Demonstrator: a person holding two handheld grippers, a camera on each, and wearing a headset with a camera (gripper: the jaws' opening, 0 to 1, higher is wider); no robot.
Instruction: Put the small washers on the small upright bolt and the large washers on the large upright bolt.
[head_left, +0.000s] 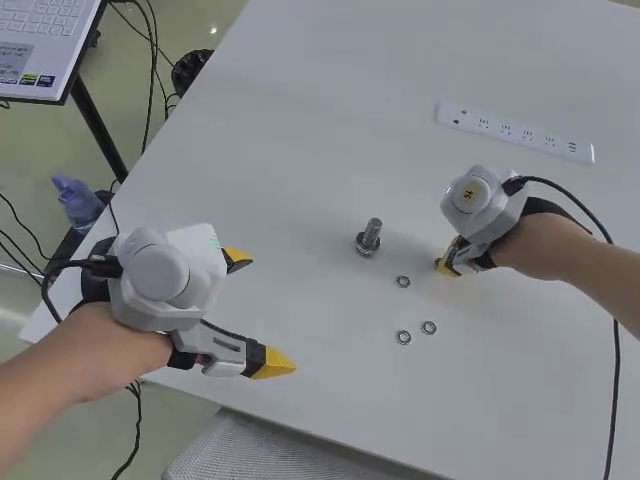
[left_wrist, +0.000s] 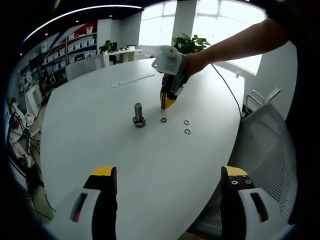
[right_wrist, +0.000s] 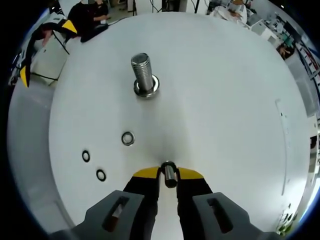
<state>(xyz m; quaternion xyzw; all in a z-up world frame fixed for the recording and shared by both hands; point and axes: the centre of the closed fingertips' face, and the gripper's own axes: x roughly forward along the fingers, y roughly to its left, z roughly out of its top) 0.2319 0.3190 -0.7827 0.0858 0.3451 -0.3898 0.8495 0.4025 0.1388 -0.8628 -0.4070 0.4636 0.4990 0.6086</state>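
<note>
Right gripper (right_wrist: 168, 171): clamped on small bolt (right_wrist: 169, 178), upright on table (head_left: 330, 120)
Left gripper (left_wrist: 167, 172): wide, over near table edge
Large bolt (right_wrist: 142, 72): upright, mid-table
3 washers (right_wrist: 128, 138): loose, near both bolts

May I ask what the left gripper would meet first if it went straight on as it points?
Most likely the table around the loose washer beside the right gripper holding the small bolt; the large bolt stands left of that line. Depth is uncertain.
</note>
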